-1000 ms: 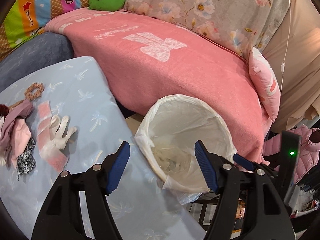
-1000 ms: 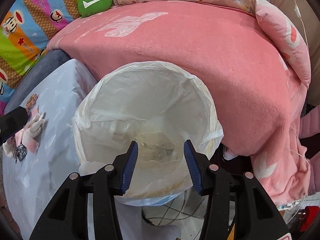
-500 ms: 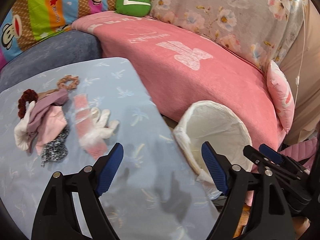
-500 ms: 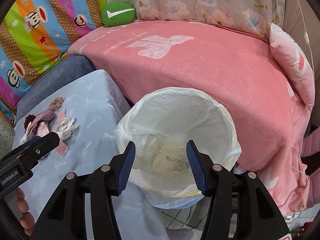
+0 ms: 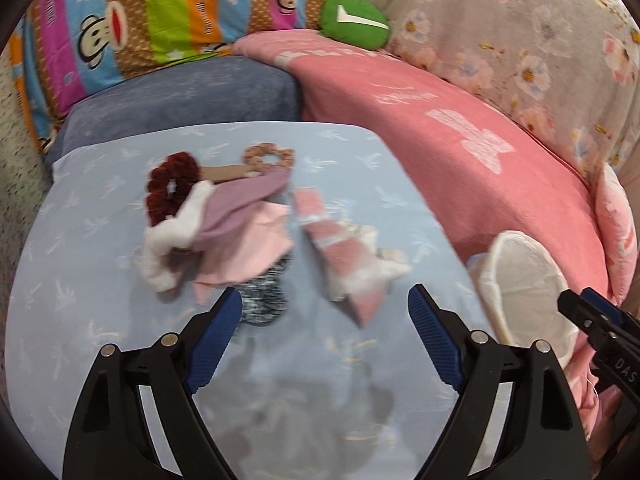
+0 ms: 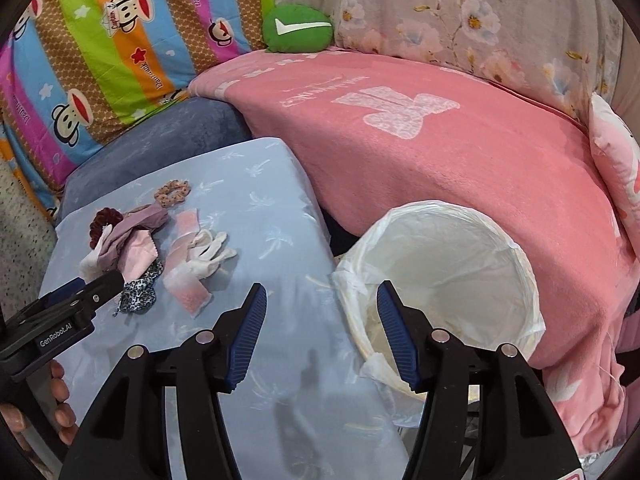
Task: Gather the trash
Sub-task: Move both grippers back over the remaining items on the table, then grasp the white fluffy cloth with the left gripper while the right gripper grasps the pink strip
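Observation:
On the light-blue table (image 5: 80,304) lies a heap of cloth scraps: a purple and pink cloth (image 5: 248,232), a dark red scrunchie (image 5: 172,184), a spotted scrap (image 5: 264,300), and a pink wrapper (image 5: 340,256) with a white glove (image 6: 208,254) on it. My left gripper (image 5: 324,336) hovers just short of the heap, its jaws opening with nothing between them. The bin with a white bag (image 6: 460,264) stands at the table's right edge. My right gripper (image 6: 322,332) hangs over the table edge beside the bin, jaws opening and empty.
A pink blanket (image 6: 400,168) covers the sofa behind the bin, with a green cushion (image 6: 298,28) and a striped monkey-print cover (image 6: 120,40) further back. A brown scrunchie (image 5: 268,154) lies at the heap's far side. A person's fingers (image 6: 60,400) hold the left gripper's handle.
Both views have swung left, from the bin towards the heap on the table. The right gripper rose and drew back from the bin's mouth. Both pairs of jaws stand wider.

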